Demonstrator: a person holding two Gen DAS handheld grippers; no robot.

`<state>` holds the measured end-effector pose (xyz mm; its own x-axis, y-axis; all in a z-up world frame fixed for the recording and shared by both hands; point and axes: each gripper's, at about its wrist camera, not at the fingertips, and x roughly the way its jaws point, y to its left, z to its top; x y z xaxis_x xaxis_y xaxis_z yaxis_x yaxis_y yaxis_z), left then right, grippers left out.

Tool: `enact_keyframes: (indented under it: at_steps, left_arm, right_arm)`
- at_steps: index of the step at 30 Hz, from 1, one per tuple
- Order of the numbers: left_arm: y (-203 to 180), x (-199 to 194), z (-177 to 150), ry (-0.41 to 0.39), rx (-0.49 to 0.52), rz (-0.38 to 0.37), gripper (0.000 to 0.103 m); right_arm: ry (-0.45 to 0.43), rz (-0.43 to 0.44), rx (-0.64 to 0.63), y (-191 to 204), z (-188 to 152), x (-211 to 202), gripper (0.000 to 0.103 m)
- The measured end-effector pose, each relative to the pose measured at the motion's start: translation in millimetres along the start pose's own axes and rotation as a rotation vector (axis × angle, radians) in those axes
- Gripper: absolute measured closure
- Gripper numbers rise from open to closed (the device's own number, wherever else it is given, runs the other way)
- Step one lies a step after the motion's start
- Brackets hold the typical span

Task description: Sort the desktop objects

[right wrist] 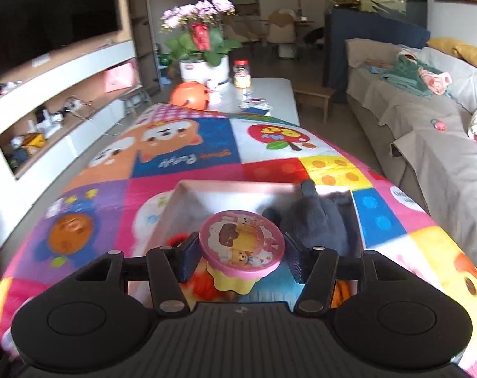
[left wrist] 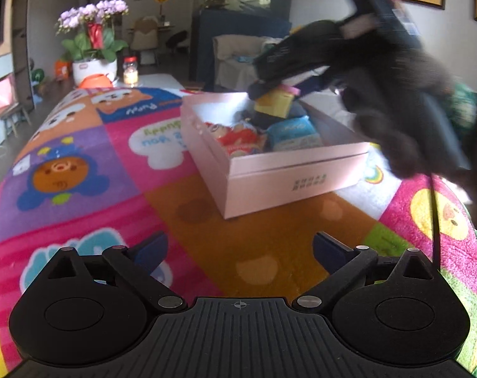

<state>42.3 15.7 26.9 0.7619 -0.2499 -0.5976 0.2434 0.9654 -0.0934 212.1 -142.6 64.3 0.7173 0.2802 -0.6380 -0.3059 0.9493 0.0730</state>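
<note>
An open pink box [left wrist: 289,170] stands on the cartoon-print cloth, holding a red snack packet [left wrist: 238,137], a blue packet [left wrist: 293,132] and a dark grey cloth [right wrist: 314,220]. My right gripper [right wrist: 241,260] is shut on a small yellow tub with a round pink cartoon lid [right wrist: 241,242], one pad on each side, and hangs over the box's inside. From the left wrist view the same tub [left wrist: 274,102] sits above the box's far half, carried by a black-gloved hand [left wrist: 396,110]. My left gripper [left wrist: 240,247] stands wide open and empty over the cloth, short of the box's near corner.
The colourful cloth [left wrist: 81,157] covers the long table. At its far end stand a white flower pot [right wrist: 204,69], an orange ball [right wrist: 189,94] and a glass jar [right wrist: 241,74]. A grey sofa [right wrist: 427,119] runs along the right, a TV cabinet [right wrist: 49,100] along the left.
</note>
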Motion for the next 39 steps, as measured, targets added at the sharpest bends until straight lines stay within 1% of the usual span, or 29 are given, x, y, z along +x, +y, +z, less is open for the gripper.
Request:
enact_keyframes:
  at_steps: [2, 3, 4, 5, 8, 10, 14, 16, 17, 19, 22, 24, 26, 28, 30, 32, 35, 36, 37, 39]
  left_arm:
    - [7.2, 1.1, -1.6, 0.005, -0.026, 0.011, 0.002]
    - [11.7, 2.0, -2.3, 0.007, -0.041, 0.02, 0.002]
    - [16.7, 2.6, -3.0, 0.008, -0.059, 0.034, 0.002]
    - [20.4, 2.6, -3.5, 0.007, -0.072, 0.045, 0.002]
    - [27.5, 2.0, -5.0, 0.005, -0.099, 0.055, 0.0]
    - [26.2, 2.1, -6.2, 0.006, -0.099, 0.048, 0.0]
    - [17.2, 5.5, -8.9, 0.023, -0.089, 0.033, 0.0]
    - [11.1, 7.3, -10.1, 0.041, -0.083, 0.03, 0.0]
    - [8.2, 7.9, -10.6, 0.049, -0.078, 0.031, 0.0]
    - [1.6, 9.5, -11.6, 0.064, -0.065, 0.04, 0.0]
    - [-7.9, 11.7, -13.4, 0.07, -0.043, 0.07, 0.0]
    - [-15.4, 12.4, -15.6, 0.055, -0.027, 0.109, 0.0]
    - [-21.0, 15.3, -17.2, 0.043, -0.018, 0.162, 0.0]
    - [-22.8, 19.3, -18.2, 0.045, -0.027, 0.203, 0.0]
    - [-22.2, 23.2, -17.6, 0.045, -0.052, 0.234, 0.0]
    - [-22.3, 27.9, -14.9, 0.047, -0.066, 0.262, 0.0]
    - [-23.2, 36.9, -11.0, 0.052, -0.062, 0.292, 0.0]
    - [-22.2, 39.5, -10.1, 0.049, -0.07, 0.29, 0.0]
    - [-21.4, 41.8, -9.5, 0.048, -0.076, 0.285, 0.0]
    - [-20.1, 45.0, -8.0, 0.045, -0.083, 0.284, 0.0]
  right_arm:
    - [-0.009, -0.004, 0.027, -1.0, 3.3, 17.2, 0.047]
    - [-0.009, -0.001, 0.042, -3.3, 5.0, 23.9, 0.045]
    - [-0.006, -0.003, 0.056, -4.8, 6.1, 27.3, 0.04]
    - [-0.012, -0.003, 0.067, -6.3, 5.0, 26.7, 0.039]
    - [-0.034, 0.007, 0.07, -12.1, -0.4, 11.8, 0.038]
    - [-0.058, 0.015, 0.061, -14.9, -9.0, -6.7, 0.032]
    - [-0.096, 0.047, 0.065, -24.9, -41.3, -56.7, 0.022]
    - [-0.102, 0.055, 0.074, -30.3, -62.4, -83.1, 0.014]
    - [-0.099, 0.05, 0.076, -32.1, -73.8, -94.2, 0.011]
    - [-0.084, 0.017, 0.062, -32.0, -97.7, -111.4, 0.006]
    - [-0.061, -0.059, 0.012, -27.6, -131.0, -124.1, 0.005]
    - [-0.026, -0.075, 0.013, -27.8, -148.2, -123.9, 0.004]
    - [0.013, -0.059, 0.048, -30.9, -158.8, -118.3, 0.002]
    - [0.056, -0.046, 0.068, -31.4, -162.5, -108.3, 0.0]
    - [0.083, -0.043, 0.048, -27.1, -163.0, -98.7, 0.0]
    - [0.09, -0.075, -0.006, -18.4, -164.7, -90.7, 0.0]
    - [0.072, -0.162, -0.062, -12.6, -162.7, -76.5, 0.0]
    - [0.075, -0.189, -0.076, -12.9, -161.8, -70.8, 0.0]
    - [0.068, -0.19, -0.079, -16.3, -161.9, -66.6, 0.0]
    - [0.064, -0.149, -0.04, -26.3, -160.6, -64.1, 0.0]
